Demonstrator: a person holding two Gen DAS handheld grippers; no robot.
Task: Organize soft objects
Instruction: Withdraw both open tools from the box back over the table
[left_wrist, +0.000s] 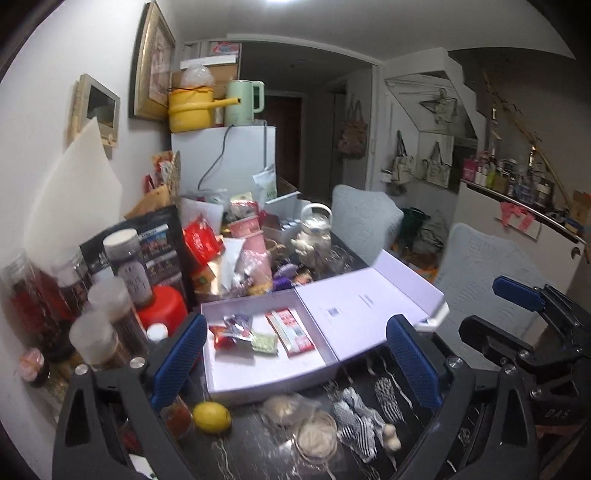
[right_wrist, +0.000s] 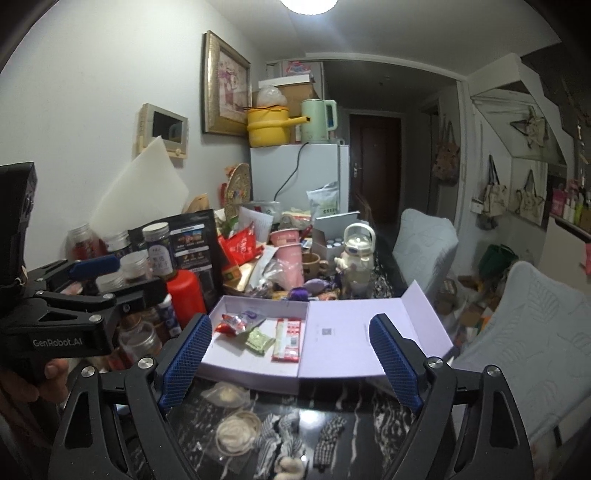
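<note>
Table (left_wrist: 258, 454): dark marble top with white veins, crowded with jars and packets at the far end.
Box (left_wrist: 258, 373): pale lilac, shallow, lid (left_wrist: 369, 306) folded open flat to the right; snack packets (left_wrist: 291, 332) lie inside.
Left gripper (left_wrist: 295, 360): blue-padded fingers spread wide, holding nothing, above the box's near edge.
Right gripper (right_wrist: 291, 358): fingers likewise spread, empty, just beside the left one.
Soft objects: on the table in front of the box; striped and checked fabric hair bows (right_wrist: 280, 435), a cream scrunchie (right_wrist: 236, 432), a bagged pale item (right_wrist: 225, 395).
Lemon (left_wrist: 211, 416): yellow, near the box's front-left corner.
</note>
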